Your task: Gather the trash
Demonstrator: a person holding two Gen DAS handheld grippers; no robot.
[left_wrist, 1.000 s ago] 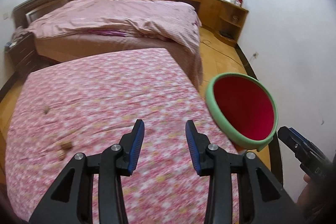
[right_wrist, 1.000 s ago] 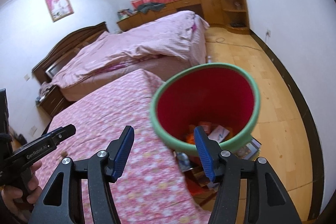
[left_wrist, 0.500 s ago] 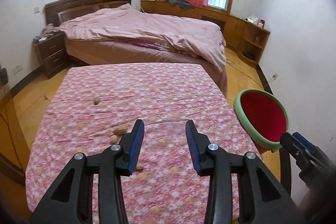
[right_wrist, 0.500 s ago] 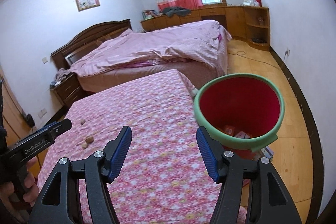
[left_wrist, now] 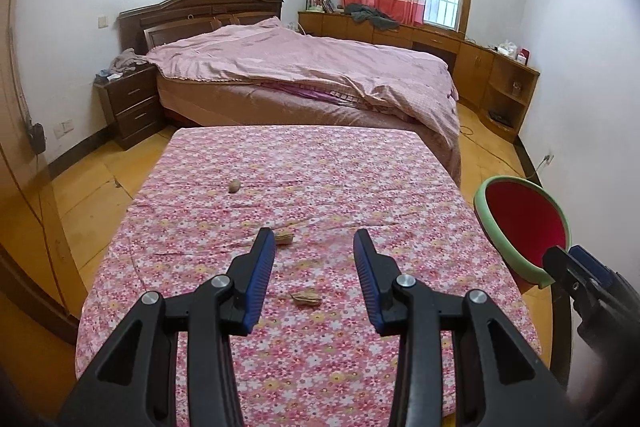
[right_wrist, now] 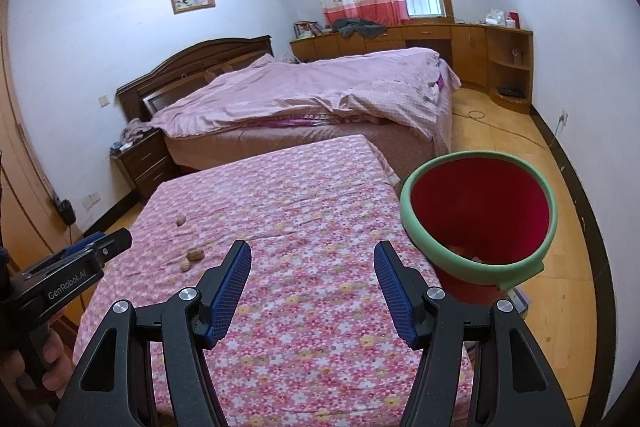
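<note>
Brown, ridged nutshell scraps (left_wrist: 306, 298) lie on our pink floral-clothed counter (left_wrist: 400, 187), the nearest just ahead between our left tongs (left_wrist: 315, 279), lengthwise across their open, empty jaws. Our right tongs (right_wrist: 312, 291), also open and empty, sit farther off beside the green-rimmed red plastic bin (right_wrist: 476, 267).

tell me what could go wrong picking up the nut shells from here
1. The nearest shell is small and flat on the loose flowered cloth; the left claw may pinch fabric instead.
2. The bin stands off the table's right edge, so a carried shell could drop on the floor.
</note>
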